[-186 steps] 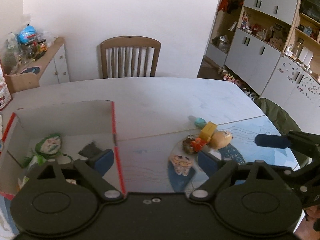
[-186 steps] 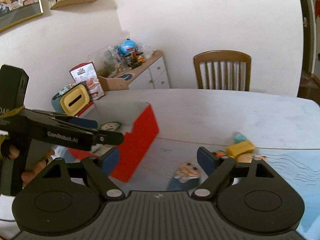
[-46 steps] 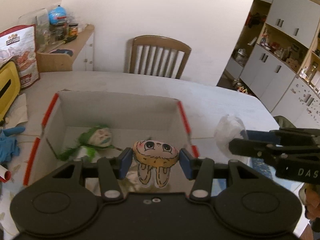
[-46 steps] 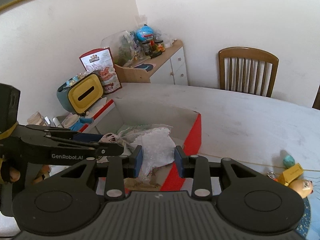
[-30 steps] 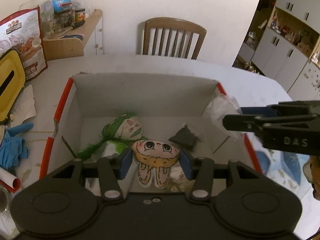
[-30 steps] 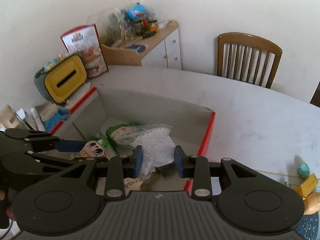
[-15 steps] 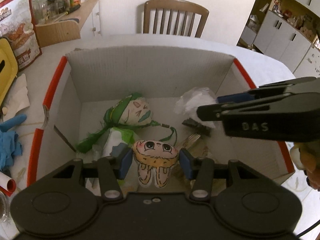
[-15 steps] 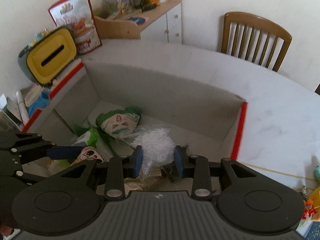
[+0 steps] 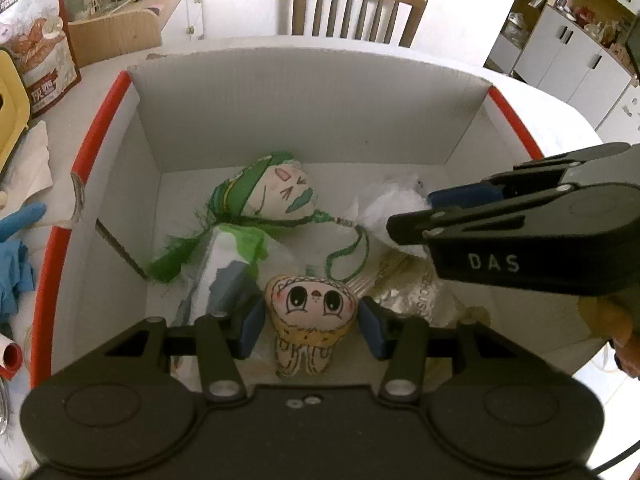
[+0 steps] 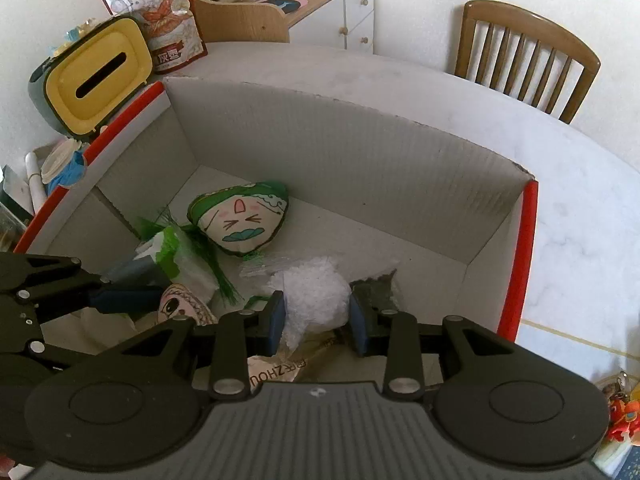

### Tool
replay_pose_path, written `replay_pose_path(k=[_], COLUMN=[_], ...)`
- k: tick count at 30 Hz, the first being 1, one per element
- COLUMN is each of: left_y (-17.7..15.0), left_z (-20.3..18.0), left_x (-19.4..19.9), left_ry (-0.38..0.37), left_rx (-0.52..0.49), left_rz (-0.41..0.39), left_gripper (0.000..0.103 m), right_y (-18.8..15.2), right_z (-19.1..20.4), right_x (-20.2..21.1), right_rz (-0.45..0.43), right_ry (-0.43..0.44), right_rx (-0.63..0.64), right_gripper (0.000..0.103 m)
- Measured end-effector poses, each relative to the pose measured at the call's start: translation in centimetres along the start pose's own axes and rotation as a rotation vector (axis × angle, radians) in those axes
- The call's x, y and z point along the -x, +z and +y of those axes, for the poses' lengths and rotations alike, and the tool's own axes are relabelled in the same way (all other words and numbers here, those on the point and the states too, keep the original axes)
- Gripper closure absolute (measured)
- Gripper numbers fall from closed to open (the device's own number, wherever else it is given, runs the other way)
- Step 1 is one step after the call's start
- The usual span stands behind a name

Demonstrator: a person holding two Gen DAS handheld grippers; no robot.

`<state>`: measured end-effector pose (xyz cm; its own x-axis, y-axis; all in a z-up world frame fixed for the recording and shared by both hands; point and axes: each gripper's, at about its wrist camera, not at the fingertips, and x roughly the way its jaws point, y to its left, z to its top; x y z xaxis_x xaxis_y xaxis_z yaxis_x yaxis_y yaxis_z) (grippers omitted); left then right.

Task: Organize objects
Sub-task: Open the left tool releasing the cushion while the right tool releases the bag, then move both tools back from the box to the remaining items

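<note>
Box [image 9: 304,120] with 2 tools: left [image 9: 311,327] gripping doll [image 9: 310,312], right [image 10: 316,322] gripping bag [image 10: 312,298].

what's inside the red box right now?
In the box: a green-capped doll, a bunny-face toy in the left tool, a clear bag in the right tool, and crinkled wrappers. The tools cover the near floor.
</note>
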<state>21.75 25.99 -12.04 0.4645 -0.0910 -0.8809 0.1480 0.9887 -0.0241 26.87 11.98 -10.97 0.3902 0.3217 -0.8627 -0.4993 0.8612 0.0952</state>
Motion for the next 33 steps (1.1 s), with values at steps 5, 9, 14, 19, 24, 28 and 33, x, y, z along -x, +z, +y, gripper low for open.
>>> replay_pose_path(k=[5, 9, 14, 19, 24, 28, 33], left_y=[-0.2, -0.3, -0.3, -0.4, -0.4, -0.4, -0.4], left_z=[0.3, 0.3, 0.2, 0.0, -0.6, -1.3, -2.4], left_x=[-0.5, -0.6, -0.3, 0.4, 1.4, 2.5, 4.3], left_ry=[0.009, 0.014, 0.024, 0.029, 0.034, 0.043, 0.042], left_rx=[-0.004, -0.002, -0.002, 0.014, 0.015, 0.012, 0.018], left_rz=[0.014, 0.025, 0.027, 0.011, -0.019, -0.051, -0.091], left_gripper=[0.053, 0.051, 0.046, 0.041, 0.035, 0.030, 0.029], right_y=[0.1, 0.3, 0.2, -0.3, -1.0, -1.7, -2.5], right_z=[-0.3, -0.5, -0.7, -0.9, -1.3, -1.7, -2.4], right_x=[0.3, 1.0, 2.6, 4.2, 6.2, 7.8, 9.9], right_rz=[-0.011, -0.028, -0.066, -0.087, -0.112, -0.138, -0.167], right_ry=[0.016, 0.048, 0.071, 0.089, 0.096, 0.103, 0.116], right_rx=[-0.016, -0.032, -0.032, -0.042, -0.044, -0.047, -0.049], right_gripper=[0.068, 0.064, 0.053, 0.053, 0.051, 0.046, 0.046])
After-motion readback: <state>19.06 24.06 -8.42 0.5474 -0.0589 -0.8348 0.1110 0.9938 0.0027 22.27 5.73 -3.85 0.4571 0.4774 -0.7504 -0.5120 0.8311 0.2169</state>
